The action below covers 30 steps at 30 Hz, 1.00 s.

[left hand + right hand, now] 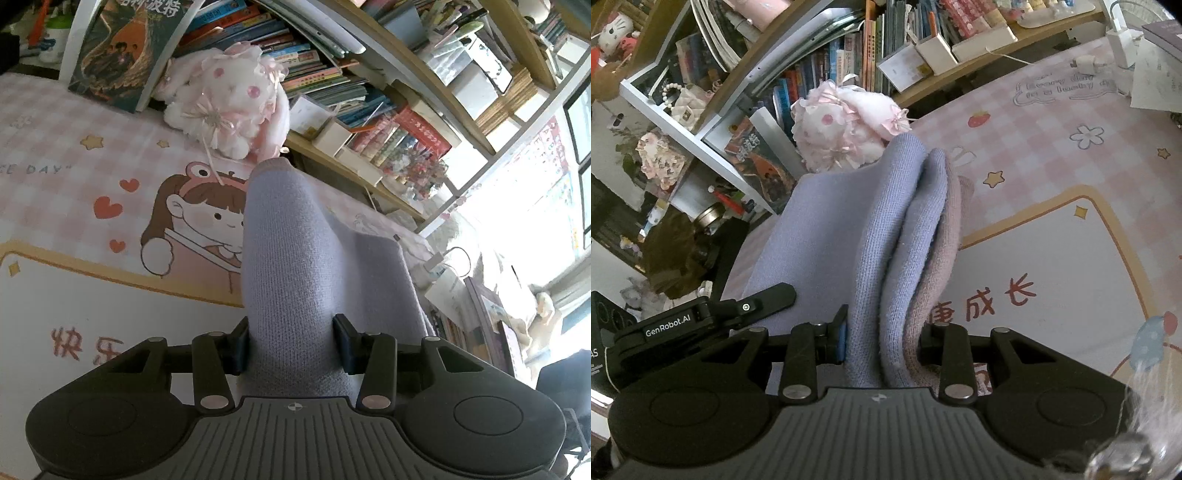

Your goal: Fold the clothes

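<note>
My left gripper (291,345) and right gripper (882,338) each pinch the lavender knit garment (284,251), lifted over the pink mat (66,155) (plush toy (229,99) at 12 o'clock) so its layers hang aligned.

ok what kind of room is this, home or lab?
Most likely a home, probably a child's bedroom or study corner. A crowded bookshelf stands behind a pink cartoon desk mat, a frilly plush toy sits on the mat, and both tongs grip a lilac knit garment over it.
</note>
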Each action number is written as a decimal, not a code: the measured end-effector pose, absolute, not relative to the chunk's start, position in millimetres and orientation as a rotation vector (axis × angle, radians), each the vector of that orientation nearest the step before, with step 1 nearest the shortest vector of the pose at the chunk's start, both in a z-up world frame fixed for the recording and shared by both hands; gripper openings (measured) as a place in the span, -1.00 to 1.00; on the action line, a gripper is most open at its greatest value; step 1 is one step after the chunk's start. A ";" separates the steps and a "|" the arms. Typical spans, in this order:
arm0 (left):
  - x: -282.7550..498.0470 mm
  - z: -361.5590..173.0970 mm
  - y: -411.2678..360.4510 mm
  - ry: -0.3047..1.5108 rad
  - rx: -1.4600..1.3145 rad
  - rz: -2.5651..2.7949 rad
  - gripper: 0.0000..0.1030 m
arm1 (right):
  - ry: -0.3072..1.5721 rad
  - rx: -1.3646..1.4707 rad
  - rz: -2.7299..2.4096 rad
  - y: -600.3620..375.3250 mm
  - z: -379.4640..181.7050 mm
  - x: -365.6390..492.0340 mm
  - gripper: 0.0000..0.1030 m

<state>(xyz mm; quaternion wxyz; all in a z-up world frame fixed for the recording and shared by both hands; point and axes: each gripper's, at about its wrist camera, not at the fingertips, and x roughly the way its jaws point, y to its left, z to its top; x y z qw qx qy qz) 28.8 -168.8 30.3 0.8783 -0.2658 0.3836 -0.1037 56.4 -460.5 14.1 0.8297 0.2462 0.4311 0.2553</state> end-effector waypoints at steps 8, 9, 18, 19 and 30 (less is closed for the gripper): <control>27.7 29.1 -119.5 0.805 -0.573 -0.240 -0.15 | 0.910 0.514 0.510 -415.0 15.5 48.1 -0.44; 27.3 28.9 -111.8 0.806 -0.576 -0.241 -0.15 | 0.910 0.511 0.508 -407.4 16.2 47.0 -0.44; 29.5 26.9 -41.1 0.797 -0.589 -0.241 -0.15 | 0.904 0.470 0.517 -335.2 19.0 46.7 -0.44; 30.9 26.5 -32.8 0.795 -0.593 -0.240 -0.15 | 0.903 0.466 0.521 -327.1 18.9 48.6 -0.44; 75.6 15.9 52.6 0.759 -0.625 -0.197 -0.15 | 0.887 0.419 0.592 -237.0 17.5 99.5 -0.44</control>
